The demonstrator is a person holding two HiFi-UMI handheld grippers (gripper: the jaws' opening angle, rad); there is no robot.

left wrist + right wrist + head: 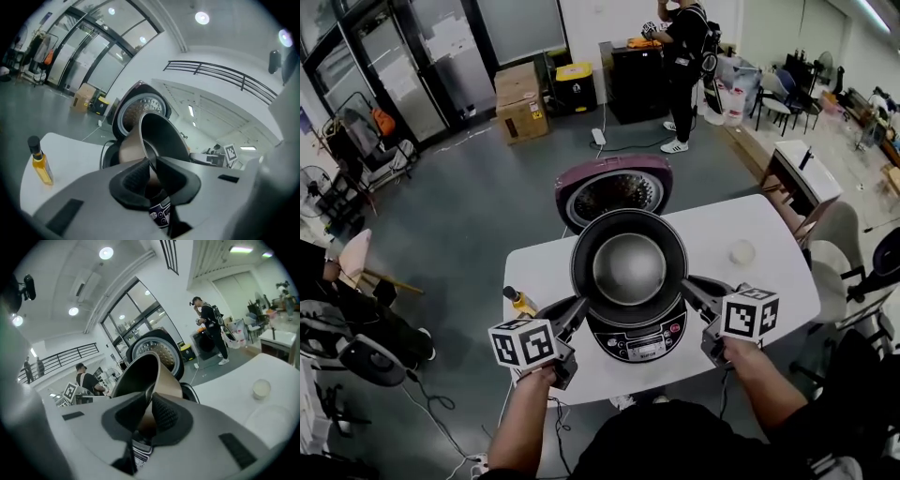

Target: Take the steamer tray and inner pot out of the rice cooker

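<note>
The dark metal inner pot [628,267] hangs above the rice cooker [639,339], whose maroon lid [614,186] stands open behind it. My left gripper [579,306] is shut on the pot's left rim and my right gripper [686,285] is shut on its right rim. In the left gripper view the pot [159,136] tilts up out of the cooker body [108,157], its rim pinched at the left gripper [152,162]. The right gripper view shows the pot [140,373] with its rim pinched at the right gripper [149,402]. I see no steamer tray.
The cooker stands on a white round table [769,234]. A small yellow bottle [518,300] stands near its left edge and a pale round dish [742,251] sits at the right. A person [684,66] stands far behind, with cardboard boxes [520,103] and chairs around.
</note>
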